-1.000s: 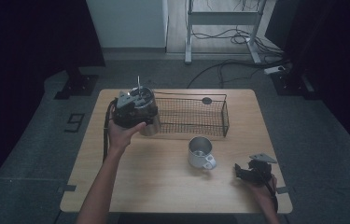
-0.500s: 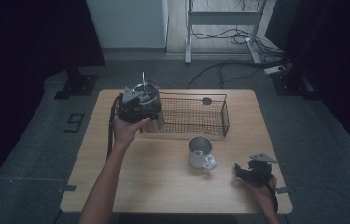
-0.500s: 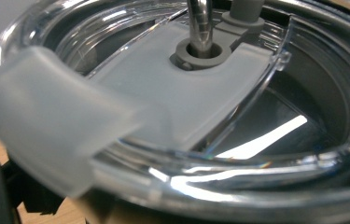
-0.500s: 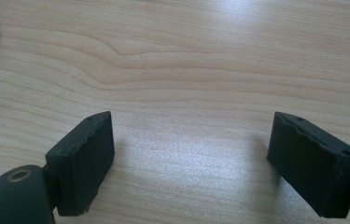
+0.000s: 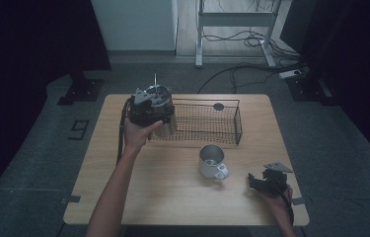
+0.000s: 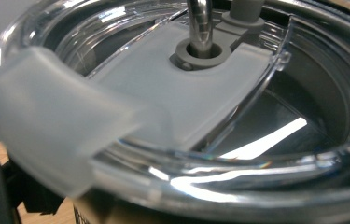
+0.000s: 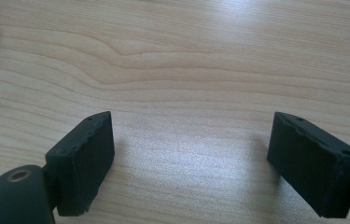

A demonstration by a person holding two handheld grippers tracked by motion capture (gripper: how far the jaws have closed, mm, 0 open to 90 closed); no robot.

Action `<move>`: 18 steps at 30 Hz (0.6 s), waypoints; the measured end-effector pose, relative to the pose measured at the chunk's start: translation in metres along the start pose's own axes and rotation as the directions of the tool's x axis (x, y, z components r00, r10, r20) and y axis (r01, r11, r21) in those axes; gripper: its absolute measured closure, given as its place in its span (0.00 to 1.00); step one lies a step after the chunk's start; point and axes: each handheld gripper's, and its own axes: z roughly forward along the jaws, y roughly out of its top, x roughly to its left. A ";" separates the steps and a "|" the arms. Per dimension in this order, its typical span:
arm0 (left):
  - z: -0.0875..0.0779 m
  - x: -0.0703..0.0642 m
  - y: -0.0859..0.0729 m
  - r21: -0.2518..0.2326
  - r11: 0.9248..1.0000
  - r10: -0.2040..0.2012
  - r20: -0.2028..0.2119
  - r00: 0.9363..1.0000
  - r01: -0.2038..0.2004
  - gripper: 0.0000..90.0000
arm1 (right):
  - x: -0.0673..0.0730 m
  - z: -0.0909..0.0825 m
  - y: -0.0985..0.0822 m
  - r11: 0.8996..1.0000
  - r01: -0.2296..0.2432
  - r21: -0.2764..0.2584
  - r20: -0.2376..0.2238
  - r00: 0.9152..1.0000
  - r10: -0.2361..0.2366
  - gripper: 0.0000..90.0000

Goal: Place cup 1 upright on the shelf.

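A: High view: left gripper (image 5: 152, 106) grips lidded tumbler (image 5: 165, 122) at wire basket's (image 5: 207, 121) left end. Dark room, cables behind.
B: Right gripper (image 7: 191, 154) wide apart, empty, on wooden surface (image 5: 172, 192) near mug (image 5: 212, 161).

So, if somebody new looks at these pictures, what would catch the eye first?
Probably the left gripper, raised at the left end of the wire basket and holding a tumbler with a clear lid and a metal straw. Next, the metal mug standing alone in the middle of the wooden table. The right gripper rests open near the table's right front corner.
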 end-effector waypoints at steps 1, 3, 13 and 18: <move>0.001 0.000 0.000 0.001 1.000 0.000 -0.001 1.000 0.000 0.05 | 0.000 0.000 0.000 1.000 0.000 0.000 0.000 1.000 0.000 0.16; 0.003 0.000 0.002 0.004 1.000 0.001 -0.003 1.000 -0.001 0.05 | 0.000 0.000 0.000 1.000 0.000 0.000 0.000 1.000 0.000 0.16; 0.021 0.002 0.005 0.017 1.000 -0.006 -0.007 1.000 0.006 0.05 | 0.000 0.000 0.000 1.000 0.002 0.000 -0.001 1.000 -0.002 0.16; 0.031 0.003 0.006 0.027 1.000 -0.010 -0.009 1.000 0.010 0.05 | 0.000 0.000 0.000 1.000 0.002 0.000 -0.002 1.000 -0.002 0.16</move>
